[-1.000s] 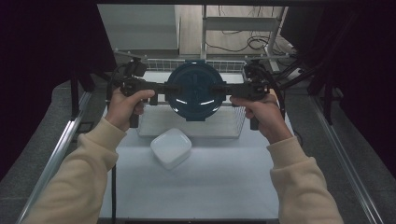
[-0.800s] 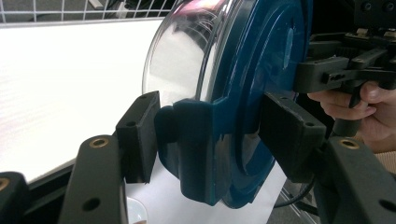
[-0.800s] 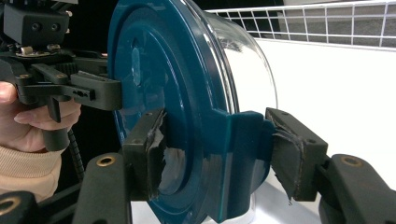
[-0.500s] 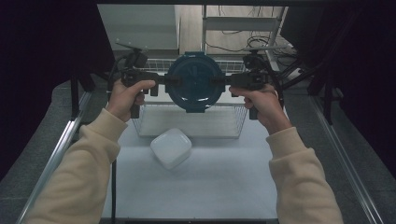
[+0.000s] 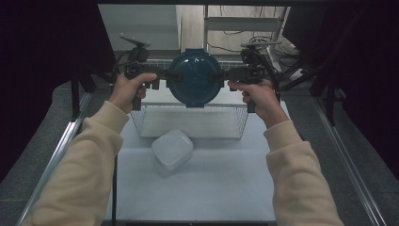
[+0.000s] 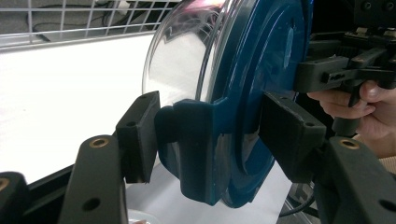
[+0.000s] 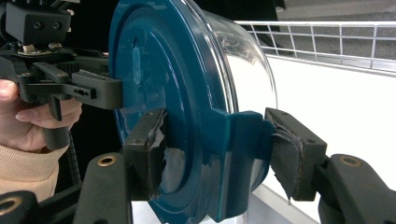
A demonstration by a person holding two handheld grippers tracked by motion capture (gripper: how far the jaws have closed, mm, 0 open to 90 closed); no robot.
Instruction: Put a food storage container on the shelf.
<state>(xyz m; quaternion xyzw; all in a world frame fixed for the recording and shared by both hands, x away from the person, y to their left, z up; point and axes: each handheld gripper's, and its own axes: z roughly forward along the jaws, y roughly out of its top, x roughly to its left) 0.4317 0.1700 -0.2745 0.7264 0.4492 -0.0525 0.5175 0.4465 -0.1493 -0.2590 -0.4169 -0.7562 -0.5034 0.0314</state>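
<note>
A round container (image 5: pixel 194 77) with a dark blue lid and a clear bowl hangs in the air, its lid turned towards the person. My left gripper (image 5: pixel 167 75) is shut on the lid's left side clip, and my right gripper (image 5: pixel 221 74) is shut on the right one. In the left gripper view the pads (image 6: pixel 140 135) press the blue clip of the container (image 6: pixel 261 70) from both sides, at the left gripper (image 6: pixel 212 140). The right gripper view has the right gripper (image 7: pixel 219 151) clamping the opposite clip of the container (image 7: pixel 154 70).
A wire basket (image 5: pixel 141 127) stands on the white table (image 5: pixel 226 188) just under and in front of the held container. A white square lidded box (image 5: pixel 172 149) lies tilted in front of the basket. Metal rails run along both table sides.
Both hands have carried the container away from the person, towards the back of the table, so more of the basket shows below it. Both grips are unchanged.
</note>
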